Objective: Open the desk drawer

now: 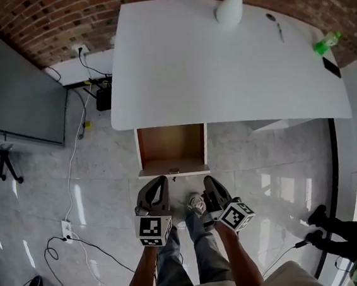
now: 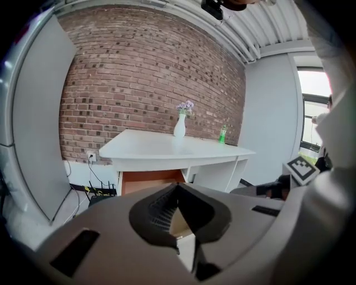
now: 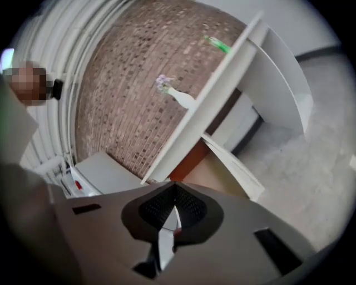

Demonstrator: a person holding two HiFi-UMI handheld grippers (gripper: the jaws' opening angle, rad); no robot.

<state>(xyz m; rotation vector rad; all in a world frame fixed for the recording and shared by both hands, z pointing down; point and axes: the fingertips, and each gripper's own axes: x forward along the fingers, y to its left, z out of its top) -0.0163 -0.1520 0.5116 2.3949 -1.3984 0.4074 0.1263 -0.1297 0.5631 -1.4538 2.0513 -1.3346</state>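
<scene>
Both hand-held grippers have their jaws closed together, and nothing is pinched in either one. The left hand-held gripper [image 1: 160,182] is just in front of the drawer [image 1: 171,147], close to its front board, and does not touch it. The right hand-held gripper [image 1: 209,181] is in front of the drawer too, a bit off to the right side of it, and it is tipped over sideways. In the left gripper view the closed tips [image 2: 177,186] point at the drawer. In the right gripper view the closed tips [image 3: 175,189] point at it too, with the whole room looking tilted.

The drawer sticks out from under the white tabletop [image 1: 221,65]. Its brown inside looks empty. A small handle [image 1: 174,170] sits in the middle of its front board. Far behind the drawer, a white vase [image 1: 230,7] with flowers stands on the tabletop. A green bottle [image 1: 326,43] stands far off to the right of the drawer.

I think the opening job is about done, because the drawer is already out and no gripper holds it. The step now looks like letting go and being clear of it. If the drawer should come out more, one gripper would need to open, go to the handle, close on it and pull straight back. Otherwise both just need to keep away from the front board so they do not bump it shut.
</scene>
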